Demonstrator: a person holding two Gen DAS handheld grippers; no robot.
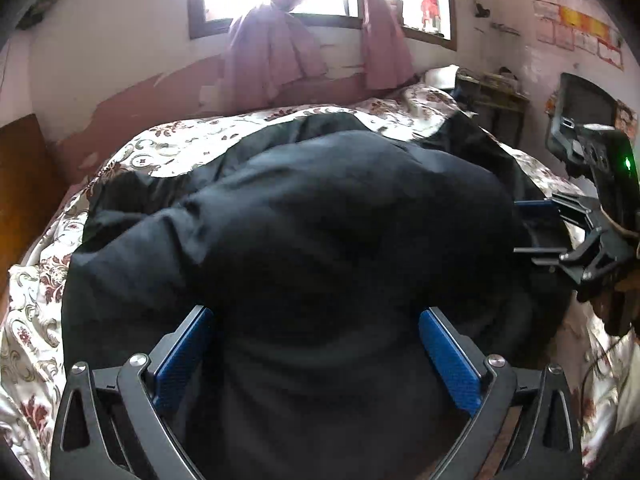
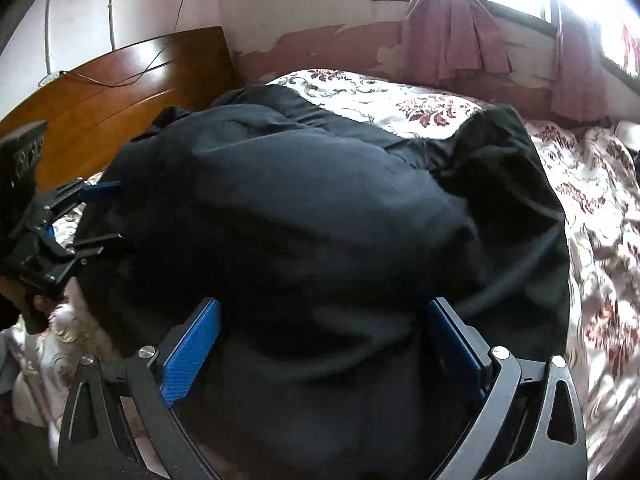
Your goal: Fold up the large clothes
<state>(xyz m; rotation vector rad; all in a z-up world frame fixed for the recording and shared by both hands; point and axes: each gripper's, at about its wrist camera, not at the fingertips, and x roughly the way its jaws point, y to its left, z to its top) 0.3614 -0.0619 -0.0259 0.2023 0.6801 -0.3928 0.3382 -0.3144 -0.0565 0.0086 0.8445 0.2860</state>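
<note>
A large black padded garment lies bunched on the bed, filling the middle of both views. My left gripper is open, its blue pads wide apart with the garment's near edge between them. My right gripper is open too, its pads astride the cloth. In the left wrist view the right gripper reaches in from the right edge against the garment's side. In the right wrist view the left gripper touches the garment's left side.
The bed has a white floral bedspread under the garment. A wooden headboard stands at the left. Pink curtains hang under a bright window. A cluttered shelf stands beyond the bed's far right corner.
</note>
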